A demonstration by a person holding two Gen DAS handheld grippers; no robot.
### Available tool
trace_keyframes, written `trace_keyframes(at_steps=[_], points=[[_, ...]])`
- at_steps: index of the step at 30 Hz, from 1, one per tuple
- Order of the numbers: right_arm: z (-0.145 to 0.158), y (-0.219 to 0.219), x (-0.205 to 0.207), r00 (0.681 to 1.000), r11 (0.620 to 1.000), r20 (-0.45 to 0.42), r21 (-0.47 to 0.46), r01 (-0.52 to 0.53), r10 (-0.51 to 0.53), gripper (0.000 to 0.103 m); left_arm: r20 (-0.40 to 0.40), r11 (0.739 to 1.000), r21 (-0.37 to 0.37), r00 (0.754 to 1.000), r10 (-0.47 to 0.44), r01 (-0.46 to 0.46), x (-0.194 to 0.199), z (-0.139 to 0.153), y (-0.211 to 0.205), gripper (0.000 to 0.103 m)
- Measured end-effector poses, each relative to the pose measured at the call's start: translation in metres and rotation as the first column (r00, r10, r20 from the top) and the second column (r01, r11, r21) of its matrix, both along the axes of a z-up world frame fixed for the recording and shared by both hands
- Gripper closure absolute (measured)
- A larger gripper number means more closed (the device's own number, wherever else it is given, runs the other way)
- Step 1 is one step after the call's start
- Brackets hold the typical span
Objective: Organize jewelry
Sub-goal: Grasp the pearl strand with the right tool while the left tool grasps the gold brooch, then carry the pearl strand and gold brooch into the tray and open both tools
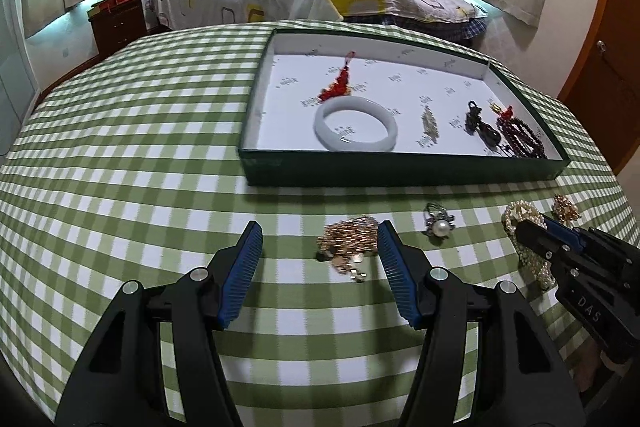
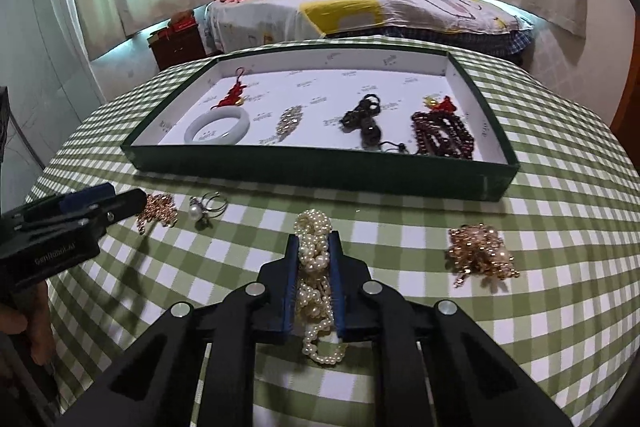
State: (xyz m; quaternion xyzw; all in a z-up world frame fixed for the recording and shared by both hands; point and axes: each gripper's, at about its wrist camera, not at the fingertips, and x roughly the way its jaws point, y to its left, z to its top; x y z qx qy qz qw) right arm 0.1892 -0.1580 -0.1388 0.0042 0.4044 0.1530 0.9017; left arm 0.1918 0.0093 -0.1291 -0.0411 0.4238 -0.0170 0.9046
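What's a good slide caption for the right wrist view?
Right gripper shut on pearl strand before the green jewelry tray.

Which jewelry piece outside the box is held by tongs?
The pearl strand, pinched between the right tongs; the pearl ring and gold pieces lie free.

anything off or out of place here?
Nothing damaged. Four pieces still lie outside the tray: gold chain, pearl ring, gold cluster, and the pearl strand clamped in the right hand-held gripper.

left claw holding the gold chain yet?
No: in the left wrist view the left claw stands wide open, and the gold chain lies loose on the checked tablecloth beside its right finger.
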Motion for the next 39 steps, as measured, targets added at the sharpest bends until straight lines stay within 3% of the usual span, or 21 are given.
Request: trace_keyframes(at_steps=[9,14,17,39], points=[[-0.001,0.000,0.002,1.000,1.000,-0.005,0.015,-0.001,0.001,0.088,-0.020,0.999,-0.007,0.999,-0.032,0.032,0.012,-0.009,-0.014,0.048],[-0.001,-0.001,0.001,1.000,1.000,-0.007,0.017,-0.001,0.001,0.088,-0.014,0.998,-0.022,0.998,-0.056,0.055,0.012,-0.008,-0.014,0.078],[-0.001,-0.001,0.001,1.000,1.000,-0.007,0.018,0.000,0.000,0.088,-0.010,0.996,-0.031,0.997,-0.079,0.079,0.010,-0.008,-0.017,0.086],[0.002,0.000,-0.004,1.000,1.000,0.016,0.024,0.001,-0.001,0.088,0.061,0.996,-0.043,0.995,-0.077,0.079,-0.009,0.014,-0.007,0.091]])
